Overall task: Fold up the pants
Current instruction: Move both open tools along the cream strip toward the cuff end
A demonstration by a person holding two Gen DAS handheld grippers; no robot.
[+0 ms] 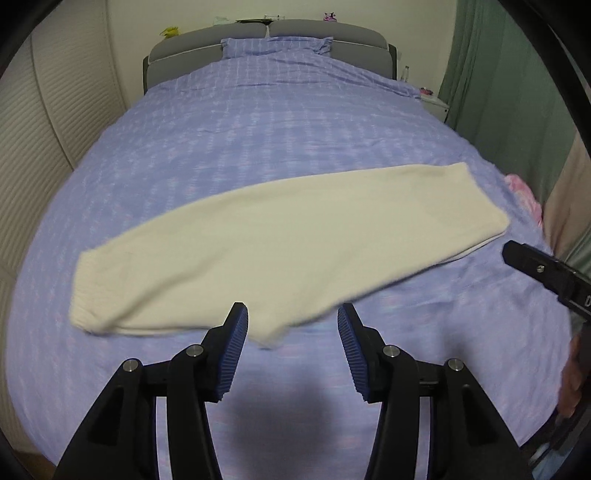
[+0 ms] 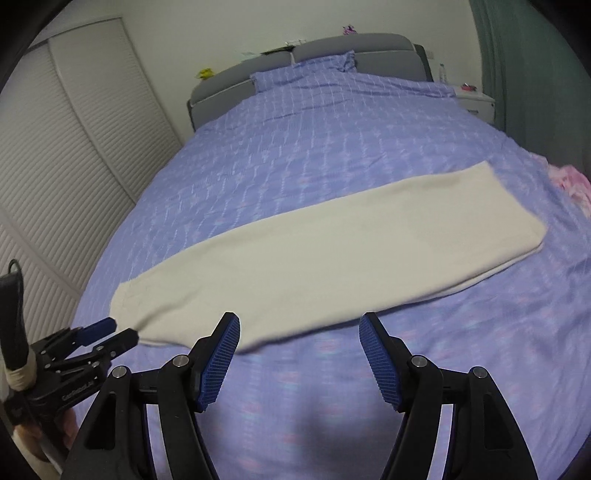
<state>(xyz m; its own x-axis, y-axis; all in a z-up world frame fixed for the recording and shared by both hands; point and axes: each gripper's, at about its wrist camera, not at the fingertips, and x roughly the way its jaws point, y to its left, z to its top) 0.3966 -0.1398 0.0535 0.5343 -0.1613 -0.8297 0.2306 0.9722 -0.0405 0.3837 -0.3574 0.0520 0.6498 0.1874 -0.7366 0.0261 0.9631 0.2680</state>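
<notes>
Cream pants, folded lengthwise into one long strip, lie flat across the bed with the cuffs at the left and the wide end at the right. My left gripper hovers above the near edge of the pants, open, with nothing between its blue pads. In the right wrist view the pants stretch the same way, and my right gripper hangs over their near edge, open and empty. The left gripper also shows there at the lower left, near the cuff end.
The bed wears a lilac checked cover with a grey headboard behind. A pink cloth lies at the bed's right edge. Louvered wardrobe doors stand to the left, a nightstand and a green curtain to the right.
</notes>
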